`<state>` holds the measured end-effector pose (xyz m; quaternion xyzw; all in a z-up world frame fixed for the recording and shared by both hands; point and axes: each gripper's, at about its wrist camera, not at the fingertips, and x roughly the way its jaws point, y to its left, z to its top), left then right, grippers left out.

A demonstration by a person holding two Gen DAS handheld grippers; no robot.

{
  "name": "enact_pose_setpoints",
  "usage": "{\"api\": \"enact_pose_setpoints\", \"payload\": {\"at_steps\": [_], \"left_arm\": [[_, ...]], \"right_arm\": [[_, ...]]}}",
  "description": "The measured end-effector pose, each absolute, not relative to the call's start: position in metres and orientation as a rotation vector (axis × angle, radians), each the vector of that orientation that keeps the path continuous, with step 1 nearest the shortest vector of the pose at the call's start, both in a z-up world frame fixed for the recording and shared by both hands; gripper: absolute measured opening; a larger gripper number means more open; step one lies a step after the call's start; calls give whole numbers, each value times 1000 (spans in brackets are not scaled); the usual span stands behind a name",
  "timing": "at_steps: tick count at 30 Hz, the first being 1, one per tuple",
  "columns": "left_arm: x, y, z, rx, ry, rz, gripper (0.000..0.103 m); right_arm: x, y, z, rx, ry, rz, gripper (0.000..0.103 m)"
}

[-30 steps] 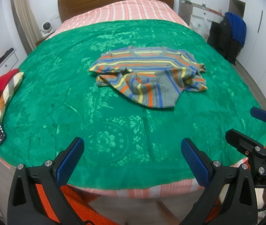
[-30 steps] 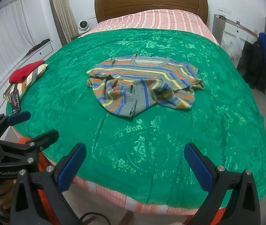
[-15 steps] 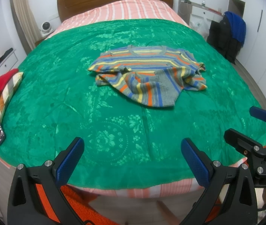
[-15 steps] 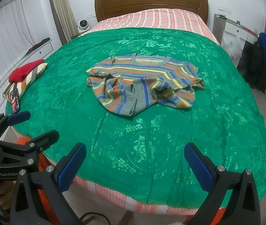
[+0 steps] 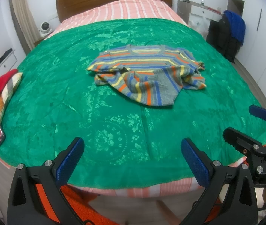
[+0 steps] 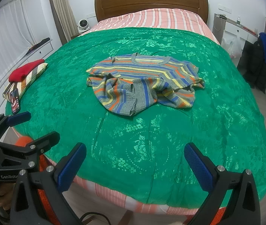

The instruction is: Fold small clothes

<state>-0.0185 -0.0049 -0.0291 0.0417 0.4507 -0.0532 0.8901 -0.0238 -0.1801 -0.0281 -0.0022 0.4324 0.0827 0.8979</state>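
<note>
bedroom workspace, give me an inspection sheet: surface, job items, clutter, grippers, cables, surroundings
Surface: green floral bedspread over a pink striped sheet, lying smooth.
Job's things: one striped sweater mid-bed, collar toward the headboard, lower half crumpled, not yet folded.
Clutter: red garment on a striped cushion at the left edge, with a phone beside it.
Grippers: left gripper and right gripper both open, empty, at the foot of the bed, short of the sweater.
Cables: a dark cable on the floor under the right gripper.
Surroundings: wooden headboard, small fan, curtains, dark and blue jackets hanging at right.
</note>
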Motion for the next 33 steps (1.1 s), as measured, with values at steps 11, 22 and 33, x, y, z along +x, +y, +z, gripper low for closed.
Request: {"api": "enact_pose_setpoints", "payload": {"at_steps": [11,22,33], "left_arm": [[-18,-6,-29,89,942,-113,103],[-18,-8,-29,92,943,-116,103],[-17,-9,-30,92,946,-117,103]], "right_arm": [[-23,-179,-28,-8,900,174,103],[-23,-178,-29,-7,899,173,103],[-22,-176,-29,-8,903,174,103]]}}
